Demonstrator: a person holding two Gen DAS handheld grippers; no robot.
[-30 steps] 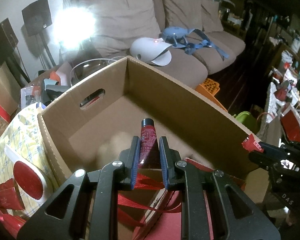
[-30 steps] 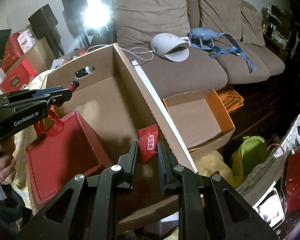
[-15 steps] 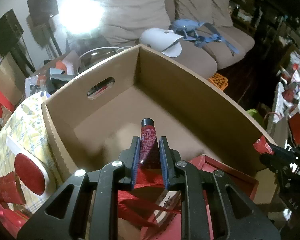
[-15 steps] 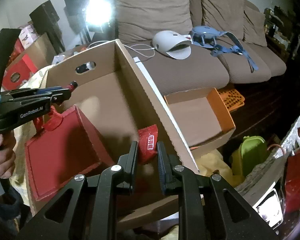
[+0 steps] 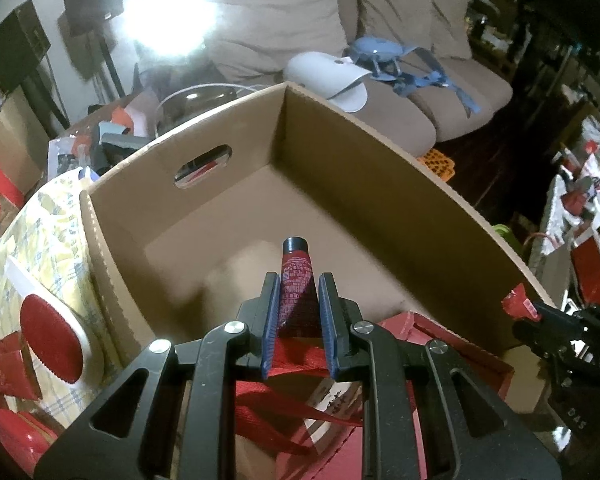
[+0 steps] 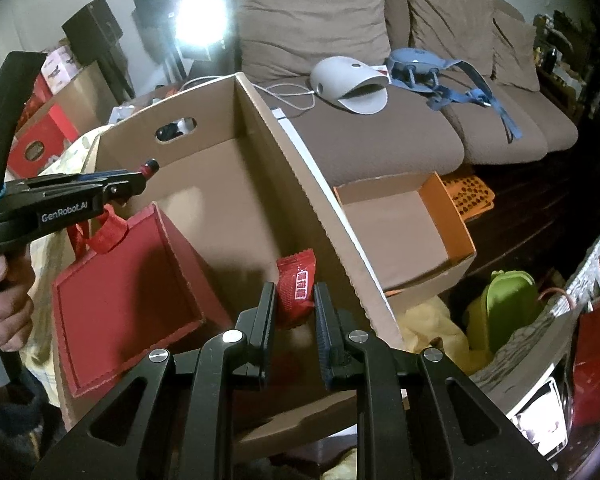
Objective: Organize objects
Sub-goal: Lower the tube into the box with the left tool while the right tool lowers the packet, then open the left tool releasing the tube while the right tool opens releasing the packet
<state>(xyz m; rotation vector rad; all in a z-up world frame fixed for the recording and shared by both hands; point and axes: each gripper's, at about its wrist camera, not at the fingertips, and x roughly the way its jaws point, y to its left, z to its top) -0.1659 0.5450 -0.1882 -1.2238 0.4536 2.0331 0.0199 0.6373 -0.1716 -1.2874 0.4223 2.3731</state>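
My left gripper [image 5: 299, 284] is shut on a red tube [image 5: 296, 280] with a black cap, held over the inside of a large cardboard box [image 5: 380, 160]. In the right wrist view the same gripper [image 6: 142, 174] reaches in from the left above the box [image 6: 260, 184], the tube's cap [image 6: 150, 166] showing at its tip. My right gripper [image 6: 294, 294] is shut on a small red snack packet [image 6: 298, 286] near the box's right wall. A red bag [image 6: 128, 292] with ribbon handles stands in the box's near left corner; its handles [image 5: 300, 376] lie under my left gripper.
A smaller orange-lined open box [image 6: 404, 224] sits right of the big one. Behind stands a brown sofa [image 6: 380, 120] with a grey device [image 6: 352, 84] and blue straps. A green container [image 6: 500, 304], a yellow cloth [image 5: 32, 248] and red boxes crowd the sides. A hand [image 6: 4, 304] holds the left gripper.
The left gripper has shifted slightly forward over the box with the tube, showing more of the box floor. The right gripper and its packet have stayed put.
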